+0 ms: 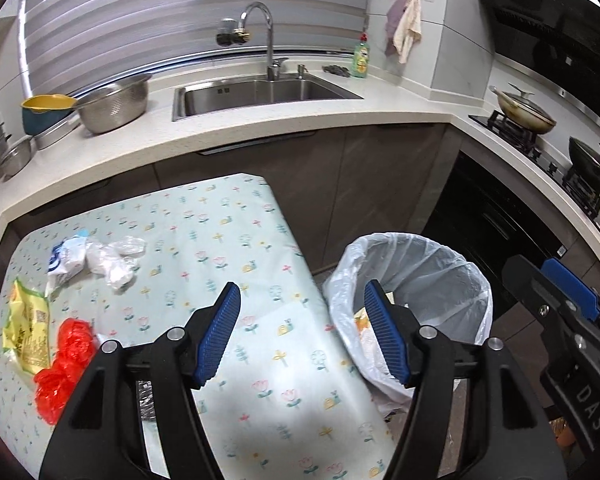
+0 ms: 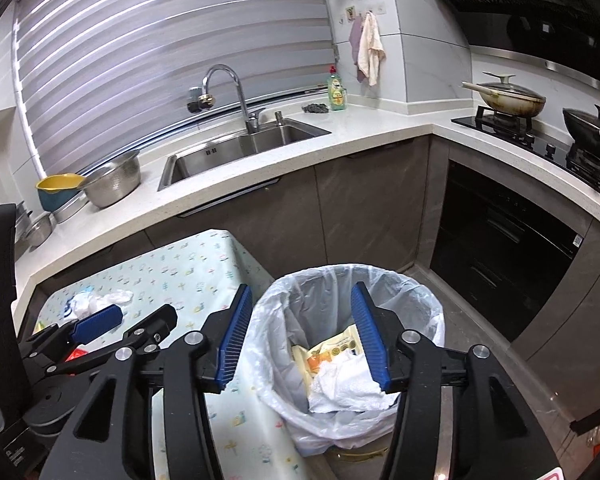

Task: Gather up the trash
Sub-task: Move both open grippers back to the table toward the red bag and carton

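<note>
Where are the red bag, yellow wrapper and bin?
red bag (image 1: 62,364), left wrist view, crumpled middle
yellow wrapper (image 1: 26,330), left wrist view, printed face
bin (image 2: 428,300), right wrist view, liner rim

The right gripper bears white letters "DAS" along its black arm, at the left wrist view's right edge. Print on the yellow wrapper and the dish soap bottle is too small to read.
</note>
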The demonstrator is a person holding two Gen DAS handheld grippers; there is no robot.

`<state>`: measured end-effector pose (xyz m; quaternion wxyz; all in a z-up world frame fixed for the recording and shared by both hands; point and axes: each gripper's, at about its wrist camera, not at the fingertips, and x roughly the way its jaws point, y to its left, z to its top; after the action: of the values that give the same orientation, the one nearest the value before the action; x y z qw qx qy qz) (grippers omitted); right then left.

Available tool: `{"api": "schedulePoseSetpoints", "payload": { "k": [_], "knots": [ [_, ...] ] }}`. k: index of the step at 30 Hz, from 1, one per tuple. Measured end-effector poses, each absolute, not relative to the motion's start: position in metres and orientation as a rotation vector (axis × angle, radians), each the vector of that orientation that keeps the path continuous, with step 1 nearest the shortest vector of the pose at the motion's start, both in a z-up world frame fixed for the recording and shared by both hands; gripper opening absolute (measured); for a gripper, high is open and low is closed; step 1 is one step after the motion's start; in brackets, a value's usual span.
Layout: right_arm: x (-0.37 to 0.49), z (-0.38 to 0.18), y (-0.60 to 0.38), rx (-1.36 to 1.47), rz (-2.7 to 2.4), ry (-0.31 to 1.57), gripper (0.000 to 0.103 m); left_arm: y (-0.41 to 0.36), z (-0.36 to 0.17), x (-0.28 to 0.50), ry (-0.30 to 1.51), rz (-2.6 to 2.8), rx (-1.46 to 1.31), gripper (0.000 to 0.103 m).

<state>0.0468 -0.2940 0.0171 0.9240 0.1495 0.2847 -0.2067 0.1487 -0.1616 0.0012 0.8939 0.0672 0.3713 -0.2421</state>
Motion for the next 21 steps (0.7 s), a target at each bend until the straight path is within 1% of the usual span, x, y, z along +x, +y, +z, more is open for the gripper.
{"api": "schedulePoseSetpoints", "payload": {
  "k": [2,10,14,21],
  "knots": [
    [0.047,0.019,-0.283,0.297,-0.408,0.585,0.055,-0.148,0.005,0.148,0.768,-0.488,0.122,0.062],
    [0.05,0.02,-0.237,0.266,-0.322,0.616,0.055,-0.097,0.012,0.145,0.747,-0.396,0.095,0.063],
    [0.051,0.014,-0.209,0.243,-0.278,0.646,0.057,-0.07,0.012,0.144,0.75,-0.354,0.083,0.063],
    [0.057,-0.002,-0.166,0.209,-0.212,0.703,0.057,-0.021,0.002,0.144,0.773,-0.28,0.052,0.063]
  ]
}}
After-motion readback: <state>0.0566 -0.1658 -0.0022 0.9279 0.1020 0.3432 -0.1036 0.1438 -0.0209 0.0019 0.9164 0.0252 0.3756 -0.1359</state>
